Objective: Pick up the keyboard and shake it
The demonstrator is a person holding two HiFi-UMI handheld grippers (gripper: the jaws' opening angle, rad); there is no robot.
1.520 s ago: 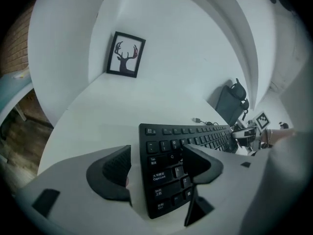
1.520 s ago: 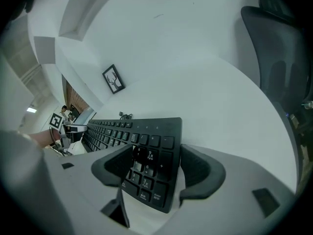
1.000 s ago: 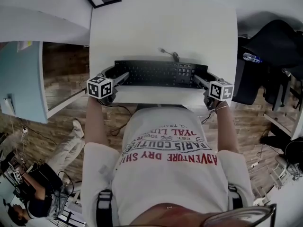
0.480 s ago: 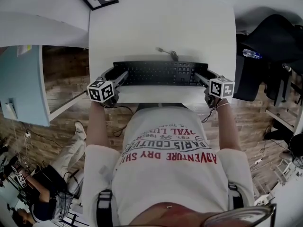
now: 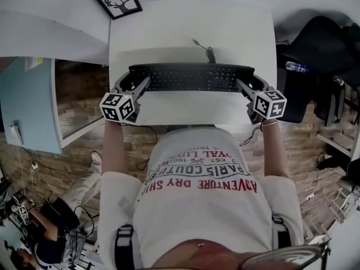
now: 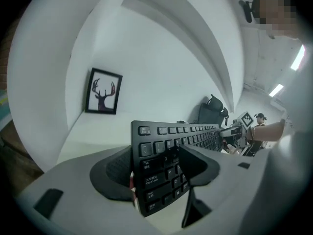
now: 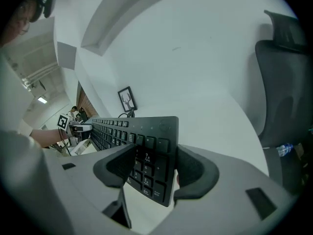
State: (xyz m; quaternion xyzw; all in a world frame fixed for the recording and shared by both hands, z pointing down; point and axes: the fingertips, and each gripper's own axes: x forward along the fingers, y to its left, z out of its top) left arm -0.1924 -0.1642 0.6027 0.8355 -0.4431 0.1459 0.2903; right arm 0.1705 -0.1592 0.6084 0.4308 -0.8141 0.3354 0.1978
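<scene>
Two grippers pinch one black keyboard [image 5: 191,76], one at each short end. The left gripper [image 5: 131,82] is on the Esc/Tab end and the right gripper [image 5: 251,83] on the numpad end.

Head view gives the layout. The keyboard lies crosswise over the near half of the white desk [image 5: 191,21], w/ its cable [image 5: 207,50] trailing toward the far edge. A framed deer picture [image 5: 118,0] sits at the far-left corner. An office chair [image 5: 320,44] stands right of the desk, a water bottle [image 5: 297,67] near it. The keyboard looks lifted off the desktop, tho this steep view shows no clear gap. It also doesn't show the pads; the gripper views do.

Left gripper view: jaws stand wide and are filled by the tilted keyboard. One pad lies on the key face by the letter keys, and the other sits behind the end edge, on the underside. Right gripper and chair show far along the key rows.

Right gripper view: same pinch, mirrored. One pad is over the numpad keys, the other behind the end edge. These jaws have just been closing, w/ the keyboard between them.
</scene>
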